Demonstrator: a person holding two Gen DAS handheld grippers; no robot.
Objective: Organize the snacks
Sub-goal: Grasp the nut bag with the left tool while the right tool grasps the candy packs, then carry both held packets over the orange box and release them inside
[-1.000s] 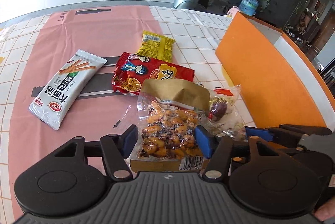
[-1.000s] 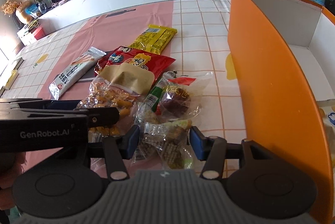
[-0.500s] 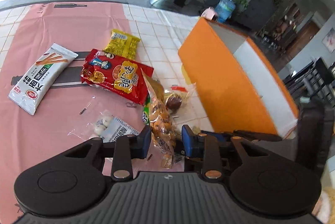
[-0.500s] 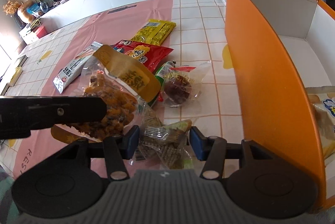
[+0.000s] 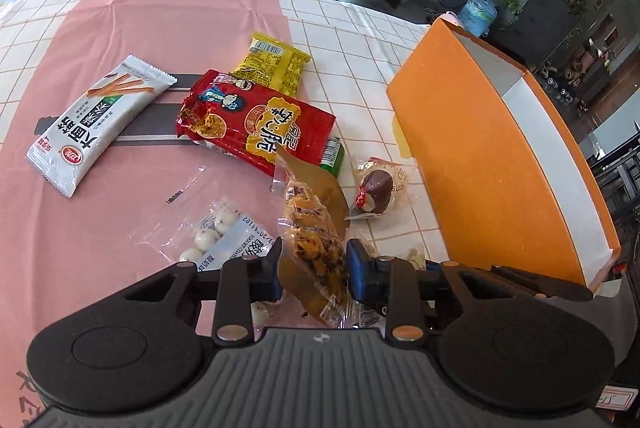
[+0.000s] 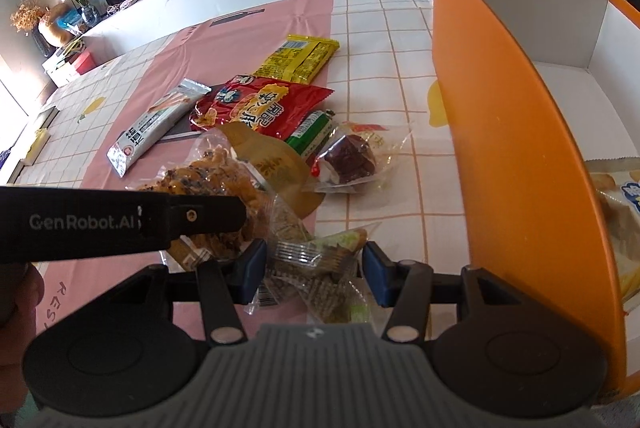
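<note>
My left gripper (image 5: 314, 276) holds a brown-topped clear bag of glazed nuts (image 5: 312, 228) edge-up off the table, its jaws still closing with both pads pressing on it. The right wrist view shows that bag (image 6: 224, 179) behind the left gripper's black finger (image 6: 120, 224). My right gripper (image 6: 314, 268) is shut on a clear packet of wrapped green snacks (image 6: 316, 252), low over the table. The orange box (image 5: 492, 155) stands to the right, its white inside (image 6: 560, 99) holding a pale snack bag at the near end.
On the pink and tiled cloth lie a red noodle bag (image 5: 260, 123), a yellow pack (image 5: 272, 63), a white stick-biscuit pack (image 5: 96, 123), a green pack (image 5: 334, 155), a wrapped dark sweet (image 5: 374, 187) and a clear bag of white balls (image 5: 208, 236).
The left jaws closed on the nut bag and raised it on edge, uncovering the clear bag of white balls. The right gripper kept still with its packet.
</note>
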